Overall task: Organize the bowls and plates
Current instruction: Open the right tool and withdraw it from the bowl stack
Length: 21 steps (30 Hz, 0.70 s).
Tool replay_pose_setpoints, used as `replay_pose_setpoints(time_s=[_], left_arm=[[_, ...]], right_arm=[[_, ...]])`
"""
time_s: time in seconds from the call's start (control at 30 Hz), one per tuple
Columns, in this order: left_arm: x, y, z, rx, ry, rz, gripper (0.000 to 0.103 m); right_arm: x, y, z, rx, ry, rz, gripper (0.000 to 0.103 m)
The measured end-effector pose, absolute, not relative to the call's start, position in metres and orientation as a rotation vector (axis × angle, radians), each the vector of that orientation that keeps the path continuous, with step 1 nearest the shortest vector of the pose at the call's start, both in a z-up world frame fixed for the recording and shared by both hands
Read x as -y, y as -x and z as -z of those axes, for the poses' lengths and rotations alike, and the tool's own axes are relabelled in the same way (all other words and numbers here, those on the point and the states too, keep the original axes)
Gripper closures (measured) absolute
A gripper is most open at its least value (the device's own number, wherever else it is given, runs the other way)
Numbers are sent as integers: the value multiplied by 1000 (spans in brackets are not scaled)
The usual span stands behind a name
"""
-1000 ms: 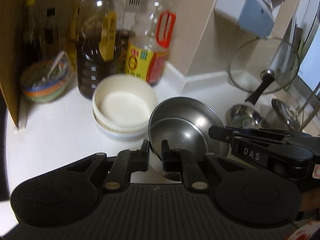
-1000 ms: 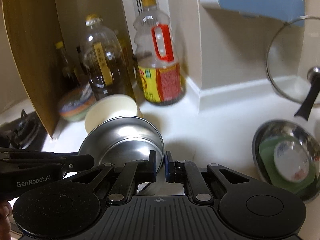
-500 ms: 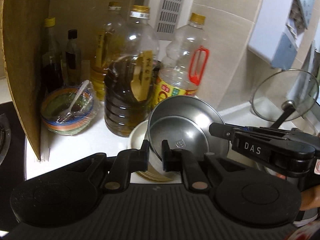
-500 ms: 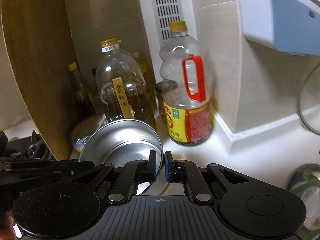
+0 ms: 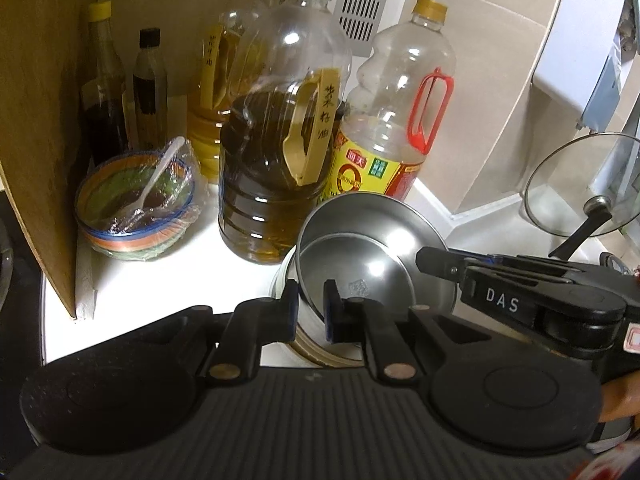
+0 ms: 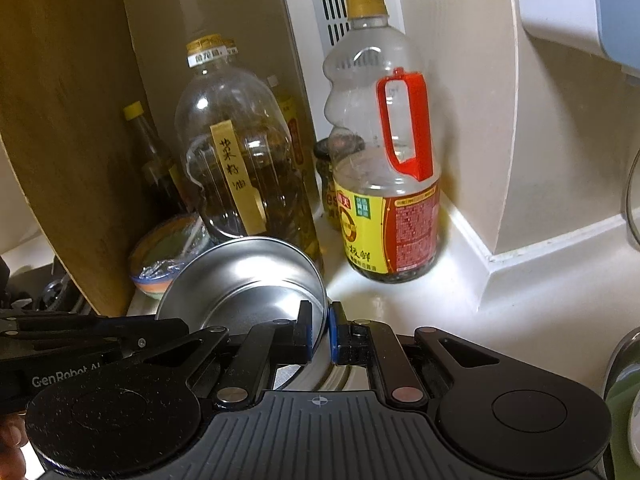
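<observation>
A shiny steel bowl is held tilted by both grippers, right over a stack of white bowls on the white counter. My left gripper is shut on the steel bowl's near rim. My right gripper is shut on the bowl's right rim, and it shows from the side in the left wrist view. The white stack is mostly hidden under the steel bowl.
Several oil and sauce bottles stand close behind the bowls. A striped bowl wrapped in film with a spoon sits at the left by a wooden board. A glass pot lid leans at the right.
Both grippers carried the steel bowl left and toward the bottles, from beside the white bowls to over them. The white stack is now almost covered.
</observation>
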<state>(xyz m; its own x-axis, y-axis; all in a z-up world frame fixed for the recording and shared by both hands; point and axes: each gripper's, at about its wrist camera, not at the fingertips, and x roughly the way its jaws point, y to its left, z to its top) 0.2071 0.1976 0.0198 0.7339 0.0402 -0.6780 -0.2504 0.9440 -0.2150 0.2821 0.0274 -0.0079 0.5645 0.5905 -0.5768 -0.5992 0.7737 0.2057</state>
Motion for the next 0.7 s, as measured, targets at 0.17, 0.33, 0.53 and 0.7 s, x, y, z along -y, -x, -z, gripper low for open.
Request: replay_pose_setpoints(time_s=[0.17, 0.33, 0.53, 0.7], left_arm=[[-199, -211, -14, -749, 313, -150, 90], [-199, -211, -14, -743, 298, -145, 85], [-201, -203, -17, -737, 299, -128, 81], [-201, -185, -20, -733, 282, -109, 69]], right_arm=[[-29, -285, 11, -687, 12, -695, 94], [-29, -285, 11, -693, 13, -683, 87], [-18, -274, 6, -668, -28, -660, 51], [-7, -259, 7, -685, -51, -621, 46]])
